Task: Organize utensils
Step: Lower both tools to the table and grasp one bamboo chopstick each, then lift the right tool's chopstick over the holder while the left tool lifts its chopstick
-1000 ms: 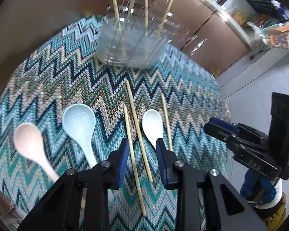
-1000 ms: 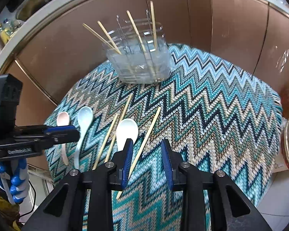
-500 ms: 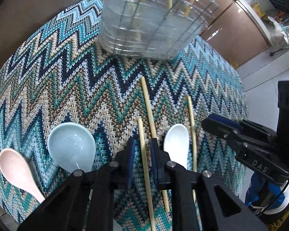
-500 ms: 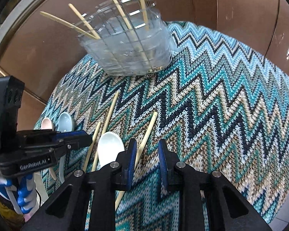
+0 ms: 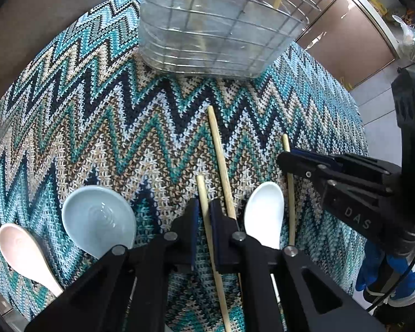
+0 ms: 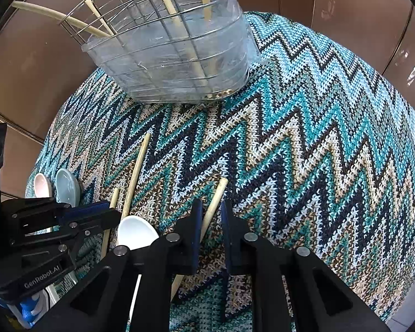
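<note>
Three wooden chopsticks and three spoons lie on a zigzag mat [image 5: 102, 116]. My left gripper [image 5: 204, 210] is shut on the short chopstick [image 5: 202, 191], down at the mat. A longer chopstick [image 5: 218, 152] lies just right of it, then a white spoon [image 5: 265, 213]. My right gripper [image 6: 210, 209] is low over the third chopstick [image 6: 217, 196], jaws narrowly open on either side of it. A light blue spoon [image 5: 96, 221] and a pink spoon [image 5: 19, 249] lie at the left. The clear utensil holder [image 6: 174, 55] with several chopsticks stands at the back.
The holder has a wire grid top [image 5: 235, 5]. Brown cabinet fronts [image 6: 345, 13] rise behind the mat. The mat's edge drops to a tiled floor [image 5: 379, 102] on the right of the left wrist view.
Both grippers moved forward and down to the mat. The left jaws closed on the short chopstick. The right jaws narrowed around the third chopstick.
</note>
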A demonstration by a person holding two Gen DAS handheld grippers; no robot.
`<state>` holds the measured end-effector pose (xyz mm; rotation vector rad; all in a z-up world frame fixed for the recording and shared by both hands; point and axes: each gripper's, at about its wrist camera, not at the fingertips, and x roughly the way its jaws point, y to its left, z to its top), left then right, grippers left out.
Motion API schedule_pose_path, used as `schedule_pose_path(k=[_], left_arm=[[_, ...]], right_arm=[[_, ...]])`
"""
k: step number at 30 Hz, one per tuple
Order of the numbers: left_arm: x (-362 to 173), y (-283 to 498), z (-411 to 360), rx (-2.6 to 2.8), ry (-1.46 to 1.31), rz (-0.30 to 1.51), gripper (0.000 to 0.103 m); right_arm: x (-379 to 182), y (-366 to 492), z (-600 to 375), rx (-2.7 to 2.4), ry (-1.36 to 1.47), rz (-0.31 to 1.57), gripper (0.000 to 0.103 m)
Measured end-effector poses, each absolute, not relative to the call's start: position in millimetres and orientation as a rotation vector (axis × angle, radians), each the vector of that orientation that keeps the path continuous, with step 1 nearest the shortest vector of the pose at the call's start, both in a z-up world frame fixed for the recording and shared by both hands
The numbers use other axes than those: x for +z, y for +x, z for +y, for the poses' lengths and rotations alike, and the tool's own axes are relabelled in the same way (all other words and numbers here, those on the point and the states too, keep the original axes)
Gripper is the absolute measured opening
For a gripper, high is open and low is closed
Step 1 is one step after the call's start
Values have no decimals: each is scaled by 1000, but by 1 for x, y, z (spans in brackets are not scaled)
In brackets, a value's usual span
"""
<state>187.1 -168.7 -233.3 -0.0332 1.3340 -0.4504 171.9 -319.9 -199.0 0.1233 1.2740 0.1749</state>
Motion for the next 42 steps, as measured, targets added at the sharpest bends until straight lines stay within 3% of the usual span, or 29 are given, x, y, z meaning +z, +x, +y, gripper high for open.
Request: schedule_pose_path(k=[10, 27, 42], left_arm=[[-210, 168, -157, -465, -99, 1247, 5], [-77, 77, -70, -502, -180, 824, 4], [-19, 19, -34, -480, -177, 681, 4]], right_arm=[[-181, 147, -324, 200, 168, 1209, 6], [-59, 21, -326, 229, 126, 865, 6], [2, -49, -304, 214, 63, 713, 5]])
